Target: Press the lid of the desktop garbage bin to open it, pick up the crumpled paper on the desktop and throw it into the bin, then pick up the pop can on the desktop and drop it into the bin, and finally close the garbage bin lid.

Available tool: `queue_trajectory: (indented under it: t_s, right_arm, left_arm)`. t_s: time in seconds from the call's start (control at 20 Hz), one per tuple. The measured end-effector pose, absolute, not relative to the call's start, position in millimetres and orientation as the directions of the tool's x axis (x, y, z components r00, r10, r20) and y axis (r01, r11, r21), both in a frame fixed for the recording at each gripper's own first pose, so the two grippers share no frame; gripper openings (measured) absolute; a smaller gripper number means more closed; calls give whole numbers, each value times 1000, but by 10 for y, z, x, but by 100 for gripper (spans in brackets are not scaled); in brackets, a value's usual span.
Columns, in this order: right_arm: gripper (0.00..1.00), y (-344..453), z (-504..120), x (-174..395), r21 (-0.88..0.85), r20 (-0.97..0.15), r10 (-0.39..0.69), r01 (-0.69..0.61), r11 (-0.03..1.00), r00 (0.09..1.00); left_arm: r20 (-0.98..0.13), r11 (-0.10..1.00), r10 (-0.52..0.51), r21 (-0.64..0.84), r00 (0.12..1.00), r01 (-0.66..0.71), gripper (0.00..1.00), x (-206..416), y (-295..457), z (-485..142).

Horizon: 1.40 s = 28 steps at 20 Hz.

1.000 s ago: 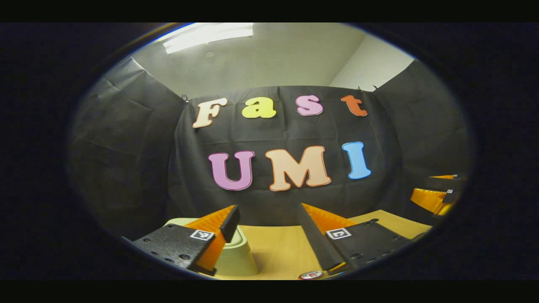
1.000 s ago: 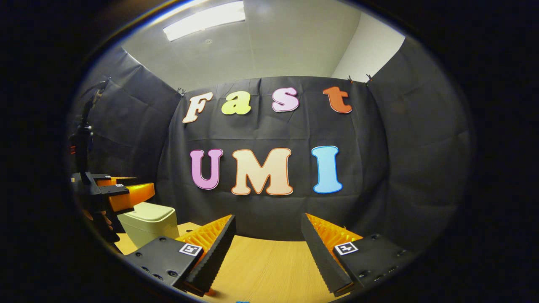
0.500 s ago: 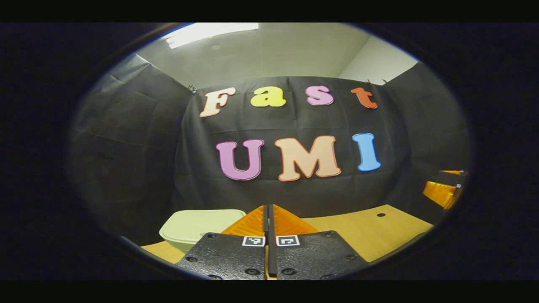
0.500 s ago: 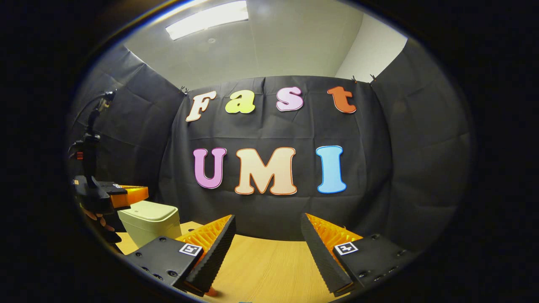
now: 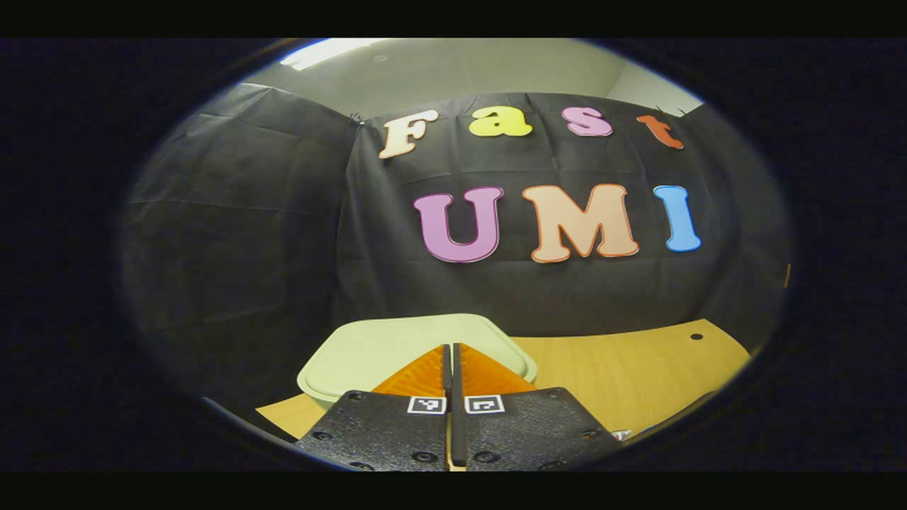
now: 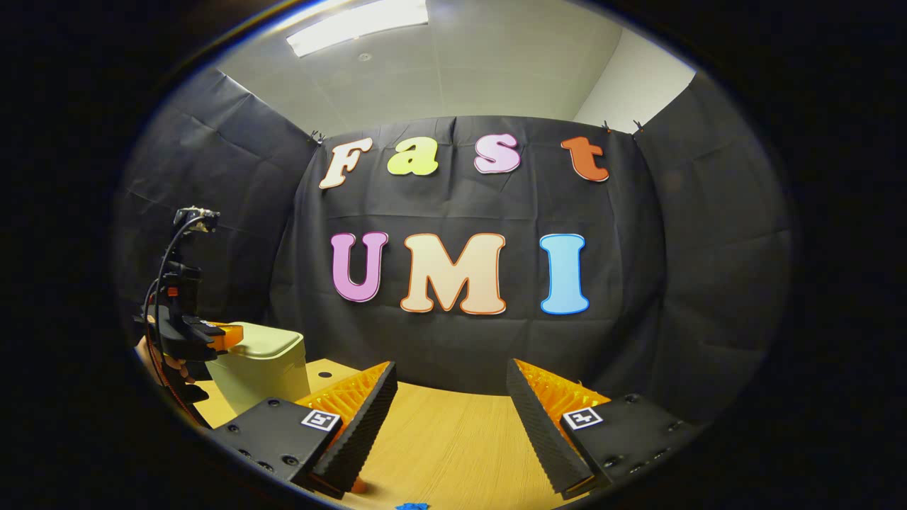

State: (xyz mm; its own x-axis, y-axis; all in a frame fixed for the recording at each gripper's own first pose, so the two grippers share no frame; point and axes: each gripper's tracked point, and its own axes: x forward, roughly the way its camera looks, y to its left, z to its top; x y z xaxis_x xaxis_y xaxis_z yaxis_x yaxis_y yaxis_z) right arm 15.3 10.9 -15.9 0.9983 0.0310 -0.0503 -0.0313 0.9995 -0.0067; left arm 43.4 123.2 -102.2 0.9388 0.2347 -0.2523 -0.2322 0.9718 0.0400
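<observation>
Pale green, the one garbage bin (image 5: 368,350) looked larger and nearer than a second ago, when the left gripper (image 5: 451,354) was wide; now its two fingers were pressed together with nothing between, their tips over the closed lid (image 5: 425,333). In the right gripper view the left gripper (image 6: 230,334) reached over the bin's (image 6: 262,368) top. The right gripper (image 6: 451,393) stayed wide open and empty above the wooden table (image 6: 453,446), well apart from the bin.

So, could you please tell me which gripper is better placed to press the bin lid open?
Left. The left gripper, fingers shut, sits over the closed bin lid; the right gripper hangs open over bare table.
</observation>
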Motion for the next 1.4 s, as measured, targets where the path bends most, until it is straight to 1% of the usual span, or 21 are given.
queue_trajectory:
  t_s: [0.15,0.3,0.45,0.5,0.55,0.7,0.85,0.9,0.95,1.0,1.05,1.1,1.2,1.25,1.3,1.35,1.4]
  right_arm:
    - [98,124,-203,149,-12,-63,28,-29,1000,998]
    - [98,169,-214,153,-3,-73,37,-37,999,997]
    - [98,233,-270,190,14,-88,50,-48,999,995]
    - [100,255,-293,206,20,-96,56,-54,998,994]
    - [98,284,-326,213,25,-105,64,-62,998,992]
    - [98,330,-510,231,10,-156,87,-86,996,984]
    - [98,400,-787,245,8,-217,115,-116,993,969]
    - [98,429,-884,246,10,-239,128,-129,992,962]
    - [98,470,-993,231,15,-259,146,-147,989,955]
    - [100,495,-1085,231,20,-276,158,-159,987,948]
    - [100,475,-1213,225,23,-295,161,-162,987,942]
    - [98,459,-1329,225,24,-317,160,-161,987,935]
    - [98,441,-1623,212,31,-371,162,-162,986,914]
    - [98,438,-1779,192,27,-398,161,-164,986,903]
    - [98,425,-1933,185,18,-425,162,-170,985,891]
    - [98,427,-2121,177,10,-458,163,-178,984,874]
    - [98,432,-2302,151,4,-494,164,-187,982,854]
  left_arm:
    - [-271,970,241,39,932,-239,0,445,1278,-1118]
    - [-257,969,247,58,934,-240,0,453,1272,-1164]
    - [-239,966,246,-18,939,-258,0,435,1266,-1160]
    - [-232,968,240,-13,943,-250,0,423,1260,-1171]
    - [-207,968,241,-14,948,-249,0,396,1268,-1098]
    - [-155,976,217,9,964,-218,0,352,1216,-881]
    - [-52,981,194,29,980,-192,2,346,1164,-496]
    - [-32,982,187,34,982,-186,14,341,1142,-406]
    - [-25,984,177,36,984,-176,21,337,1105,-340]
    - [-22,986,165,32,986,-165,34,298,1055,-311]
    - [-17,987,158,29,987,-157,44,258,1016,-257]
    - [-6,988,149,32,989,-148,63,214,987,-185]
    - [11,985,163,59,987,-163,83,132,982,-100]
    - [21,983,167,70,986,-168,89,86,981,-50]
    - [28,983,170,71,985,-171,99,66,960,0]
    - [31,983,172,66,985,-174,99,40,953,26]
    - [32,982,177,63,984,-178,94,6,948,49]
